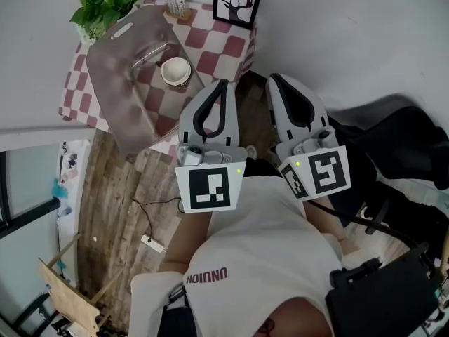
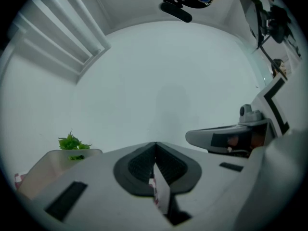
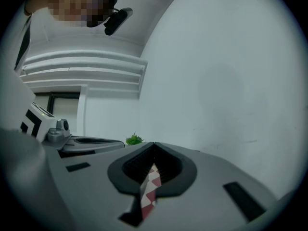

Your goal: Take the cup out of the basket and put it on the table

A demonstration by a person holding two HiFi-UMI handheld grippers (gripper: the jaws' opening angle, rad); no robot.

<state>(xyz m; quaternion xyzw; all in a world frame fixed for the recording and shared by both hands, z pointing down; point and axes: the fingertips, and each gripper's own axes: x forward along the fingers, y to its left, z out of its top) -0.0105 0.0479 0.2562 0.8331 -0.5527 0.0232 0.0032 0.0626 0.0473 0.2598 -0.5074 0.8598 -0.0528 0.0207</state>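
Observation:
A cream cup [image 1: 175, 70] stands upright on the red-and-white checked table [image 1: 235, 48], at the right rim of a translucent grey basket [image 1: 130, 76]. I cannot tell whether it is inside the basket or just beside it. My left gripper [image 1: 224, 83] hangs off the table's near corner, a little to the right of the cup, jaws shut and empty. My right gripper [image 1: 272, 79] is further right, over the floor, also shut on nothing. In the left gripper view the jaws [image 2: 155, 144] meet, with the basket [image 2: 53, 162] low at left. The right gripper view shows closed jaws [image 3: 154, 144].
At the table's back stand a green plant [image 1: 105, 5], a small wooden holder [image 1: 177, 5] and a framed deer picture [image 1: 237, 2]. White wall lies ahead. On the wood floor are a power strip [image 1: 151, 243] and a wooden frame [image 1: 66, 286]. Black gear [image 1: 393, 139] sits at right.

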